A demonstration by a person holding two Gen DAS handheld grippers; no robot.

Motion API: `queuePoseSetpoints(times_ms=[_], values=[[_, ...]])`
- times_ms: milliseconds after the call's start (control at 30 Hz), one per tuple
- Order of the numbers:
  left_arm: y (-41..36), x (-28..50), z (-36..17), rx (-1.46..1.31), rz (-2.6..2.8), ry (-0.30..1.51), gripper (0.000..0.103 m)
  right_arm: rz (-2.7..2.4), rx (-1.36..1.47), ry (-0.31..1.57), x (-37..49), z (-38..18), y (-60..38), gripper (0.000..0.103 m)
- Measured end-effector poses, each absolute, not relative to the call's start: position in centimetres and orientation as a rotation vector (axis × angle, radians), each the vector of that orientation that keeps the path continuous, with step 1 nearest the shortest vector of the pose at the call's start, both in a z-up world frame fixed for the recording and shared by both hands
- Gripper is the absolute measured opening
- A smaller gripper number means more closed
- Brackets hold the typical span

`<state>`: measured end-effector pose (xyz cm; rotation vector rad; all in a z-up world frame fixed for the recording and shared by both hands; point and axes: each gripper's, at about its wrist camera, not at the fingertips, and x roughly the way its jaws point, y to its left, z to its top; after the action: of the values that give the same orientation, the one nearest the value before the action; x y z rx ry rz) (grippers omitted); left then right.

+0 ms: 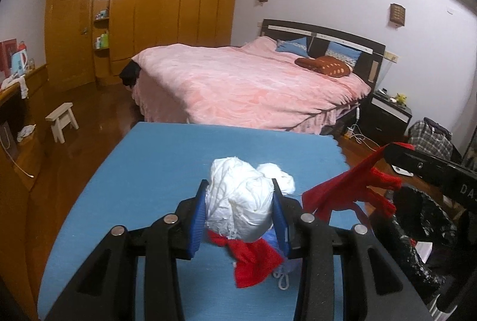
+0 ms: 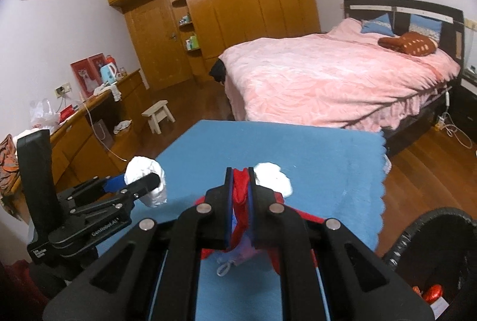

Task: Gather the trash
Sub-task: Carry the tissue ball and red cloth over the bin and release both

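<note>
A paper wad (image 2: 272,176) lies on the table (image 2: 328,154), bed (image 2: 328,79) behind.

Blue Mat Covers the Table, One Paper Wad on It

A table (image 2: 342,160) is covered by a blue fuzzy mat (image 1: 167,160) with a scalloped right edge. A crumpled white paper wad (image 2: 275,176) lies on the mat near the middle, somewhat toward the far right corner. A small white loop of cord (image 2: 225,268) shows close to the near edge; whether it rests on the mat cannot be told. The far left part of the mat is bare.
</note>
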<state>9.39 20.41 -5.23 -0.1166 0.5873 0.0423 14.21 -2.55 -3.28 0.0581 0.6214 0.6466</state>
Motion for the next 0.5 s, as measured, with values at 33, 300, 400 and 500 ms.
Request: queuePoseSetpoints(times_ms=[33,300,400,500], values=[[19.9,9.5,-5.2,-0.113,0.035,0.589,0.039,0.639,0.065,0.625,14.2,-3.4,-3.1,0.008],[15.7,10.5,-4.2,-0.067,-0.039,0.577,0.039,0.572,0.089,0.594,13.8,-2.5,-7.1,0.008],[13.9,10.9,-3.6,-0.05,-0.066,0.568,0.039,0.536,0.093,0.577,13.5,-1.9,-9.1,0.008],[11.9,11.3,-3.2,-0.044,-0.1,0.563,0.039,0.497,0.1,0.566,13.1,-1.4,-11.5,0.008]])
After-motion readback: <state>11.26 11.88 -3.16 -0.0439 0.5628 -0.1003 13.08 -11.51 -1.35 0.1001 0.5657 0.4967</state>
